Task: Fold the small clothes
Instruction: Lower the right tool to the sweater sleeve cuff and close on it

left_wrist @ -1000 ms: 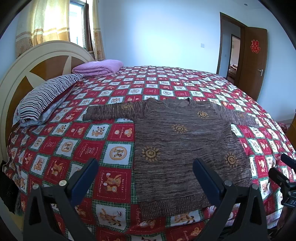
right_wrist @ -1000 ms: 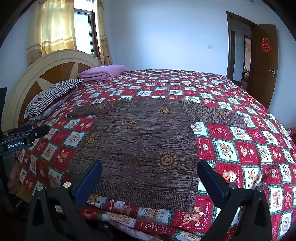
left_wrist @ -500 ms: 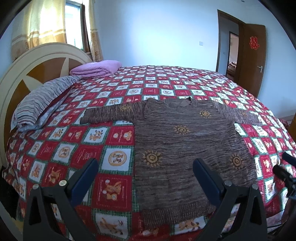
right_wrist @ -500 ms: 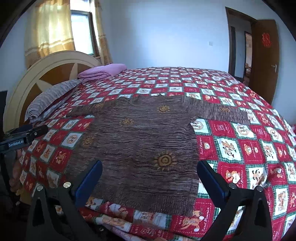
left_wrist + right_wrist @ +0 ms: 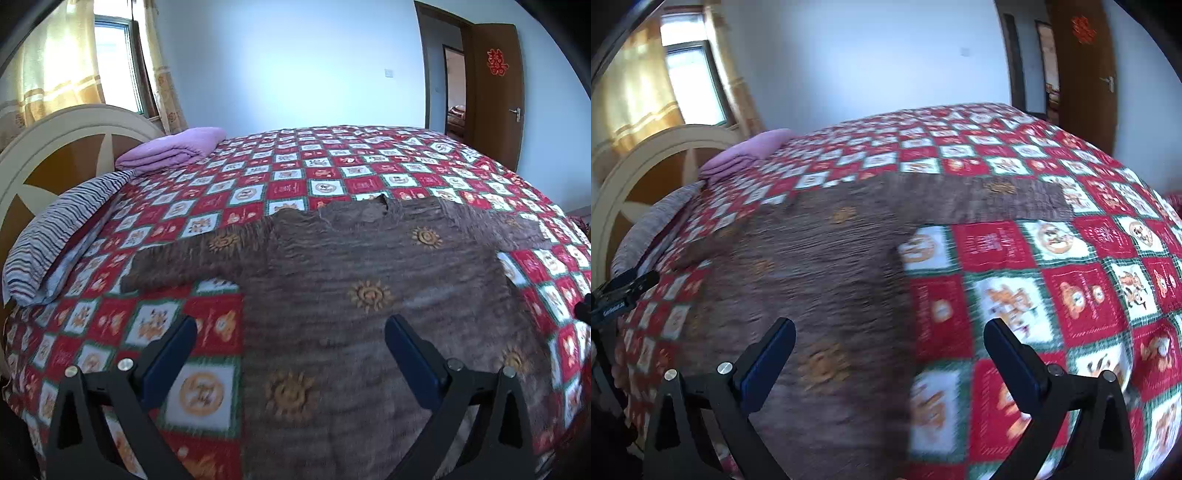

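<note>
A brown knit sweater (image 5: 369, 295) with orange sun motifs lies flat on the bed, sleeves spread out to both sides; it also shows in the right wrist view (image 5: 820, 280). My left gripper (image 5: 288, 332) is open and empty above the sweater's left edge, below the left sleeve (image 5: 199, 258). My right gripper (image 5: 888, 338) is open and empty above the sweater's right edge, below the right sleeve (image 5: 990, 201). The right wrist view is blurred.
The bed has a red, white and green checked cover (image 5: 325, 177). A striped pillow (image 5: 62, 229) and a folded purple blanket (image 5: 173, 149) lie by the headboard (image 5: 55, 147) at left. An open brown door (image 5: 495, 92) stands at back right.
Both grippers have moved forward over the bed and closer to the sweater, which now fills more of each view. Both stay open.
</note>
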Available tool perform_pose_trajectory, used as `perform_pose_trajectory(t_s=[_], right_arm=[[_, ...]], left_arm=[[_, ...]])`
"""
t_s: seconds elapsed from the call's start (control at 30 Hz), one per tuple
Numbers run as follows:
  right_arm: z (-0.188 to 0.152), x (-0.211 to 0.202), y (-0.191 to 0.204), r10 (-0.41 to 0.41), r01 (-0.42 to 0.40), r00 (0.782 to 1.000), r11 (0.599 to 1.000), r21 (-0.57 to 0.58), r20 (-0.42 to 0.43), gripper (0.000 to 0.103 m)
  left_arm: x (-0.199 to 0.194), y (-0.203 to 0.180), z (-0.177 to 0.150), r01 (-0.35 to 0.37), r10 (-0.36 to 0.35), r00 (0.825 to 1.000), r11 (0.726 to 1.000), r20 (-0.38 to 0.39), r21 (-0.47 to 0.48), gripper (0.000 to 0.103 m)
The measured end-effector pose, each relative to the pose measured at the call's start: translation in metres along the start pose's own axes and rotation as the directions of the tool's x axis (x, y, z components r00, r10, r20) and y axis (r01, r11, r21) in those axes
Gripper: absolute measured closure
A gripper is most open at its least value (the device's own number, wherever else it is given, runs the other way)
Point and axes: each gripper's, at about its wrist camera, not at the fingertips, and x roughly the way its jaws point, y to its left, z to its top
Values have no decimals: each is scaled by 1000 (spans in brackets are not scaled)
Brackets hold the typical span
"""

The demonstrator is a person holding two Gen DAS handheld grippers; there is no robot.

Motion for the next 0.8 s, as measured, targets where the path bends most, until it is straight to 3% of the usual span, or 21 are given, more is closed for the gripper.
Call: perform_pose_trajectory(t_s=[0.53,0.8], right_arm=[[61,87,-138,-164,171,985,967,187,-49,2],[81,103,-201,-206,212,977,930,301,-51,11]], left_arm=[[118,-18,34,-45,45,995,999,-85,4,0],[150,-20,37,-54,54,990,999,-129,4,0]])
